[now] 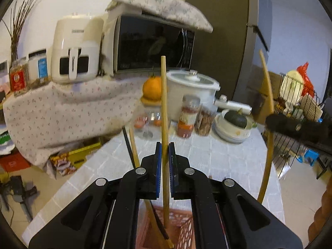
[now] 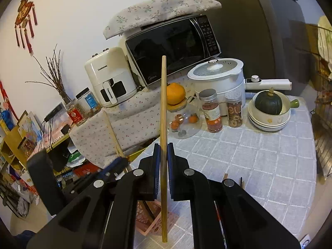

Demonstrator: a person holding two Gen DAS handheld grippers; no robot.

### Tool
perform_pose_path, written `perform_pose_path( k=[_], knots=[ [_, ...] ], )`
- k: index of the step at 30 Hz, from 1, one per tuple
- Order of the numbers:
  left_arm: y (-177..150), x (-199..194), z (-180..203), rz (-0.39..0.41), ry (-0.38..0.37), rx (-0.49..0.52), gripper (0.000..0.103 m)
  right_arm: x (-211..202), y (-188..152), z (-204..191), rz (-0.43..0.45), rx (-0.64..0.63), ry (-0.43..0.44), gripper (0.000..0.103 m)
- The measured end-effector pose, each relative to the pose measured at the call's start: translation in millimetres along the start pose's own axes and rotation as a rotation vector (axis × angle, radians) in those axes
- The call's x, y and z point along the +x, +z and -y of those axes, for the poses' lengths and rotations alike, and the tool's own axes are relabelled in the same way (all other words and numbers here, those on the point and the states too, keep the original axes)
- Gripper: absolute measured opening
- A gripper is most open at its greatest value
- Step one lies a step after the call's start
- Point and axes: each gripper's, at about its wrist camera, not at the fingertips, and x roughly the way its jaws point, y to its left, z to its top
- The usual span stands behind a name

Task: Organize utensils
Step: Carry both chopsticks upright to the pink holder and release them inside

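My left gripper is shut on a bamboo chopstick held upright, its lower end reaching into a pink perforated basket below. The basket holds another bamboo stick and a thin black utensil. My right gripper is shut on a second bamboo chopstick, held upright just right of the pink basket. The right gripper and its chopstick show at the right of the left wrist view. The left gripper shows at the left of the right wrist view.
A grey checked tablecloth covers the table. At its back stand spice jars, a glass jar with an orange, a white cooker and a bowl with a green squash. Two small sticks lie on the cloth. A wire rack stands right.
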Motion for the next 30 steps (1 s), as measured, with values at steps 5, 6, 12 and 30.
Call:
perform_pose_path(
  k=[5, 6, 12, 30],
  knots=[
    [-2.5, 8.1, -6.4, -0.165, -0.016, -0.065, 0.018, 6.6, -5.6, -4.7, -0.002, -0.004, -0.003, 0.007],
    [2.1, 2.9, -8.3, -0.177, -0.017, -0.089, 0.018, 7.5, -6.5, -6.4, 0.002, -0.005, -0.002, 0.007],
    [31.3, -43.2, -18.2, -0.185, -0.019, -0.153, 0.023, 17.1, -12.7, -14.3, 0.055, 0.050, 0.016, 0.007],
    [14.5, -39.4, -76.0, -0.416, 0.083, -0.234, 0.027, 65.8, -45.3, -51.9, -0.042, -0.087, -0.056, 0.029]
  ],
)
